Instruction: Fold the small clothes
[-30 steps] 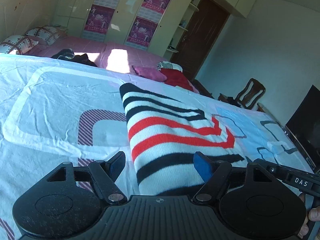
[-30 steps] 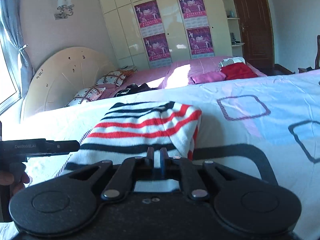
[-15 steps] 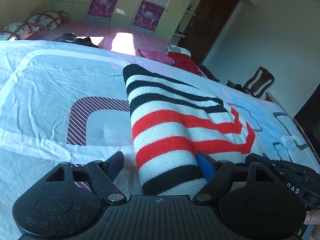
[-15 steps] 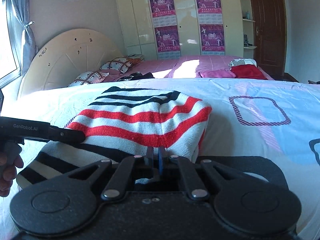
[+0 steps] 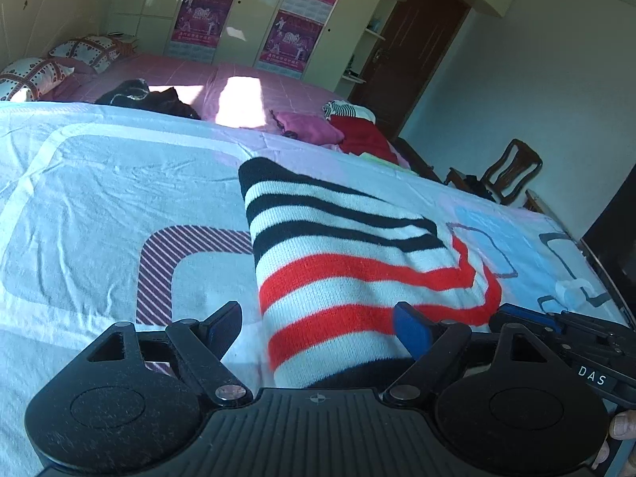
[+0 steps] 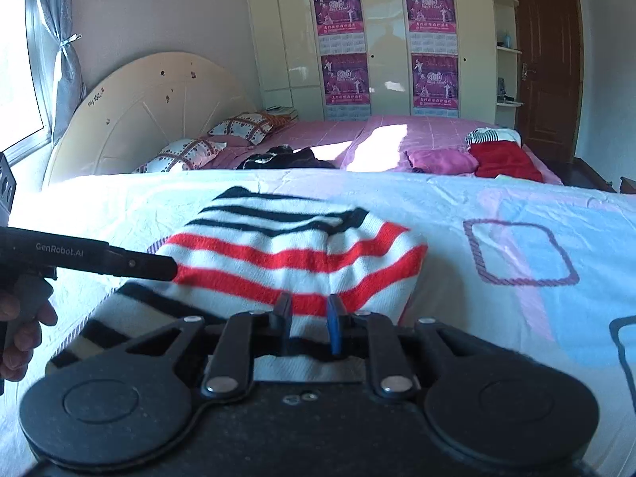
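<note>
The striped sweater lies folded on the sheet that covers the near bed. In the left wrist view its long side runs from the camera at 6 o'clock up toward 11 o'clock, with the black stripes at the far end and the red stripes closer in. The left gripper sits low and points along the sweater. Its jaws are spread wide, one finger on the sheet at the left and one resting on the knit at the right, and nothing is pinched between them. The right gripper also sits low at the near edge of the sweater and points toward 12 o'clock. Its two fingers stand apart with a narrow gap, and white knit shows between them, but they do not press it. I cannot tell if the tips touch the cloth. The right wrist view shows things the other does not: the left gripper as a dark bar coming in from 9 o'clock, its tip on the red stripes, with a hand under it. It also shows a window at 10 o'clock and a round headboard. The left wrist view alone shows a wooden chair at 3 o'clock. Both views show a pink bed behind, with a red cloth on it.
</note>
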Tool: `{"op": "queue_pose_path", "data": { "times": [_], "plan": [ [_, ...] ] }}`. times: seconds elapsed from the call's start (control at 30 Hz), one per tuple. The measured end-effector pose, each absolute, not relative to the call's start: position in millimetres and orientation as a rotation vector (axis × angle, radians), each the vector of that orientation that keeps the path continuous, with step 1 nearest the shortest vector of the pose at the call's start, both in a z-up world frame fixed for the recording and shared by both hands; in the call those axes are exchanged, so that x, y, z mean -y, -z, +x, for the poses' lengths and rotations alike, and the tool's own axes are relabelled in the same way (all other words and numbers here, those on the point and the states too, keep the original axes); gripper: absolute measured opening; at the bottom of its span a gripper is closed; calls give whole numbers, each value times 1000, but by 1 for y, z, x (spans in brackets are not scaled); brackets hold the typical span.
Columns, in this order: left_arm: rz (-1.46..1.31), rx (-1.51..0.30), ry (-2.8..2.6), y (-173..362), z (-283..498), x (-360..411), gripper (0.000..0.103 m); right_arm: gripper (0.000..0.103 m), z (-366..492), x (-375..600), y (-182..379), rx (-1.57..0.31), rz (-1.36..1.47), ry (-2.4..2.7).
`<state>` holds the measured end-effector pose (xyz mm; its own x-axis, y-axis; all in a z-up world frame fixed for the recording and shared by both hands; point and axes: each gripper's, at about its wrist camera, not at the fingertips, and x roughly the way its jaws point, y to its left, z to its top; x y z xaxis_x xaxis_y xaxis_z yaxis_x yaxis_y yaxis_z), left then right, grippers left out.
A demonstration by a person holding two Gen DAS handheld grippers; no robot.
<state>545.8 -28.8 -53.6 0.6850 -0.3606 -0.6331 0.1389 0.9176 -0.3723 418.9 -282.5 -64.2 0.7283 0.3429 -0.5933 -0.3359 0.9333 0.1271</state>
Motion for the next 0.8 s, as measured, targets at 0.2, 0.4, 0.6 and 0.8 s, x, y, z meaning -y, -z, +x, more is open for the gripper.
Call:
{"op": "queue_pose_path", "data": {
  "times": [0.2,0.4,0.6,0.8],
  "plan": [
    [-357,-820,295,57,601,26,83,21,479,284,58,-656,29,-326],
    [-204,-895,301,79,630,54,89,28,511,262,84,-775,-89,-315],
    [-191,-879,328,54,599,46,90,64,475,296,60,-731,5,-312],
    [-368,-935,441,69,535,19,89,46,427,362,80,-902,374,-374]
  ]
}}
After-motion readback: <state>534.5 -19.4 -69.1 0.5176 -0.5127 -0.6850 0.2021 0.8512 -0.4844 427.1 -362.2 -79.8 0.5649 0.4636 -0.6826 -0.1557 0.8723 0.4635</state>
